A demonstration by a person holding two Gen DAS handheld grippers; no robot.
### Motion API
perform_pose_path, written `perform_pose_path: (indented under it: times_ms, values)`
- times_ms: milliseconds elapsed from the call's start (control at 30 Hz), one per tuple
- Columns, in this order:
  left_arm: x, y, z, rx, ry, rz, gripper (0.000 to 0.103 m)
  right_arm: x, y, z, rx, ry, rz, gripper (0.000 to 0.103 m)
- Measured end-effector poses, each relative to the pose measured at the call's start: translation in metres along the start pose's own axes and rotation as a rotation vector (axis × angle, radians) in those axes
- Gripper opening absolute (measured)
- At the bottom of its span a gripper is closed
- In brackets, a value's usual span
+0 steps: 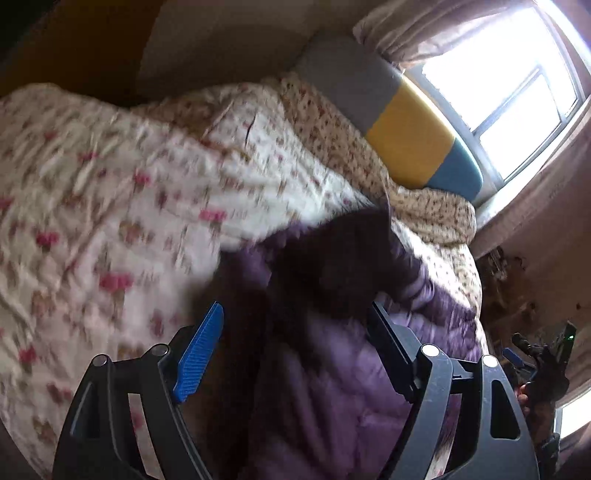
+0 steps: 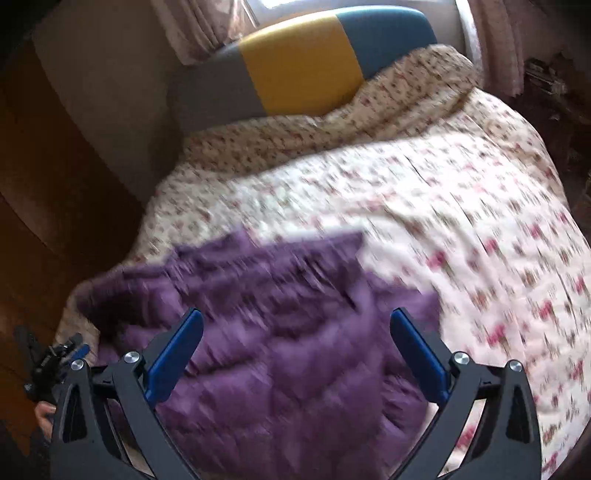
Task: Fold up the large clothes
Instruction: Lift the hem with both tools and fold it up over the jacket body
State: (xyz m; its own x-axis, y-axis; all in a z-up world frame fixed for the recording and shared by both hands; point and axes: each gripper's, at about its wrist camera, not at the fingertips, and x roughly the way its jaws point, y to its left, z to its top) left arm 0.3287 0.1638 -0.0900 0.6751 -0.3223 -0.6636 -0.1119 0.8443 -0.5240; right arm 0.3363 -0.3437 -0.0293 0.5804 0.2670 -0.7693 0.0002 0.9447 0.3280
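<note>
A home bedroom in daylight: a bed [image 2: 461,206] spread with a floral quilt [image 1: 110,192] runs up to a padded headboard [image 2: 303,59] in grey, yellow and teal panels. Behind it, pinkish curtains [image 1: 399,33] frame a bright window [image 1: 517,81]. A plain beige wall [image 2: 103,85] and dark wooden panelling [image 2: 44,206] flank the bed. A purple padded jacket [image 2: 277,332] lies on the covers.

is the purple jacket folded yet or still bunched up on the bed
Bunched, not neatly folded: the purple jacket lies in uneven, rumpled layers on the floral bedspread. Motion blur hides finer detail.
</note>
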Motion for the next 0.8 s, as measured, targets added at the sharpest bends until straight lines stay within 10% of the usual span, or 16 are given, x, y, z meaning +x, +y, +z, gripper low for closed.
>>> perform_pose_path:
  times_ms: [300,533,800]
  values:
    - [0.013,0.019,-0.053,-0.062,0.074,-0.065,0.078,0.032,-0.031,-0.076,0.036,0.127,-0.08,0.1]
    - [0.007,0.015,-0.062,-0.039,0.078,-0.123,0.023,0.021,-0.018,-0.085,0.007,0.106,-0.044,0.029]
    - [-0.028,0.013,-0.087,0.0,0.094,-0.138,0.017,-0.021,0.004,-0.112,-0.126,0.115,-0.083,0.015]
